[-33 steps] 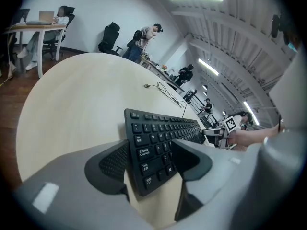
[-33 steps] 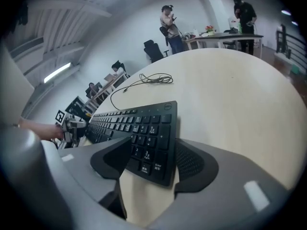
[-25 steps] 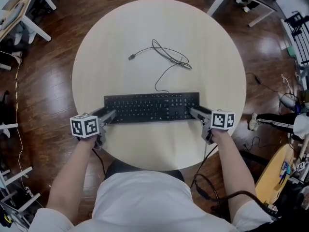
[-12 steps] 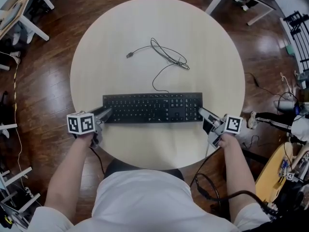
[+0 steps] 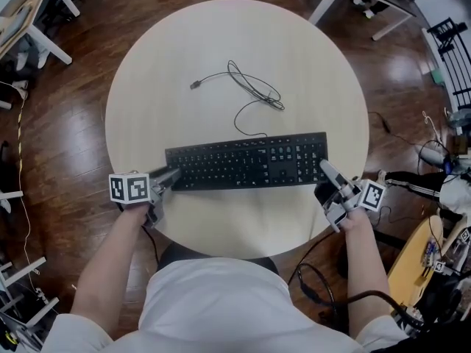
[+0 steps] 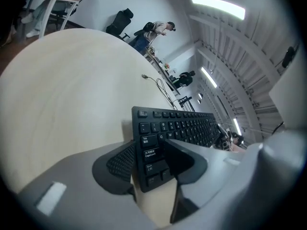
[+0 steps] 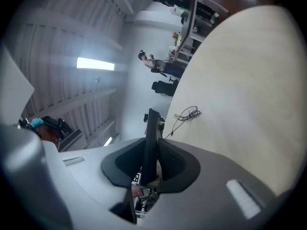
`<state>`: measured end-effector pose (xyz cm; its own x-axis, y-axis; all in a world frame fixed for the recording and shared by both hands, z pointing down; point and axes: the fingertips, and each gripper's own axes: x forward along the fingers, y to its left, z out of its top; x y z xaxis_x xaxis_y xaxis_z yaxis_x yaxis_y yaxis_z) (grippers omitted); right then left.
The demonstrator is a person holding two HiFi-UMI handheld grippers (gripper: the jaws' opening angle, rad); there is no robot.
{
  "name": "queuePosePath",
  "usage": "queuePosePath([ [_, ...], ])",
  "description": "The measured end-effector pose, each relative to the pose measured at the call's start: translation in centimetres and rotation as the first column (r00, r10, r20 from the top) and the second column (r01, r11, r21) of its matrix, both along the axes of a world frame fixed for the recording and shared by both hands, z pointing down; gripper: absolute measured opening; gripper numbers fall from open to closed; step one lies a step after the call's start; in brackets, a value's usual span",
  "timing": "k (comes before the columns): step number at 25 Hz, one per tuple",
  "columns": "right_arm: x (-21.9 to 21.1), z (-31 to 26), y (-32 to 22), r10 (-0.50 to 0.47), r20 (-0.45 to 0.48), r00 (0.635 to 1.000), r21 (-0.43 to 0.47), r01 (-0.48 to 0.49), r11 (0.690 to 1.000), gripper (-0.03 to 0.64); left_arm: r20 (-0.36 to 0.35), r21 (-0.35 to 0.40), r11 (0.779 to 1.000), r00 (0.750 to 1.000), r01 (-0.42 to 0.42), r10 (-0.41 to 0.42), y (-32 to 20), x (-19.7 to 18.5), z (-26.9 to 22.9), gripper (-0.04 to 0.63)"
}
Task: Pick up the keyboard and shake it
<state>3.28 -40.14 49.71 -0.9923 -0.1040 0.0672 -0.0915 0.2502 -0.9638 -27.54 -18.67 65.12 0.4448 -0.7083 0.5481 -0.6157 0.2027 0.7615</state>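
Keyboard (image 5: 246,160) lies across the near half of the table (image 5: 235,57). Left gripper (image 5: 169,176) grasps its left end, jaws easing open. Right gripper (image 5: 326,170) jaws are closing, clamped on its right end.

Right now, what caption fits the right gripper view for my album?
Right tool closing on the keyboard between its jaws, cable on the round table beyond.

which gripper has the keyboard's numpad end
The right gripper, jaws closing on the keyboard by the numpad; the left gripper, jaws opening, holds the Caps Lock end.
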Motion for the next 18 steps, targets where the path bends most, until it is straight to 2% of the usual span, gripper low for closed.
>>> queuePosePath([
  [7, 0.2, -5.3, -1.9, 0.031, -0.085, 0.996, 0.154, -0.018, 0.988, 0.072, -0.046, 0.002, 0.998, 0.997, -0.066, 0.066, -2.0, 3.1, -0.1, 0.190],
  [14, -0.4, -10.3, -3.7, 0.069, -0.190, 0.979, 0.284, -0.012, 0.959, 0.069, -0.117, 0.003, 0.995, 0.988, -0.097, 0.097, -4.9, 5.6, -0.3, 0.193],
  [18, -0.7, -11.6, -4.4, 0.108, -0.234, 0.966, 0.322, -0.028, 0.946, 0.066, -0.109, 0.005, 0.990, 0.984, -0.140, 0.140, -5.5, 6.5, -0.2, 0.204],
])
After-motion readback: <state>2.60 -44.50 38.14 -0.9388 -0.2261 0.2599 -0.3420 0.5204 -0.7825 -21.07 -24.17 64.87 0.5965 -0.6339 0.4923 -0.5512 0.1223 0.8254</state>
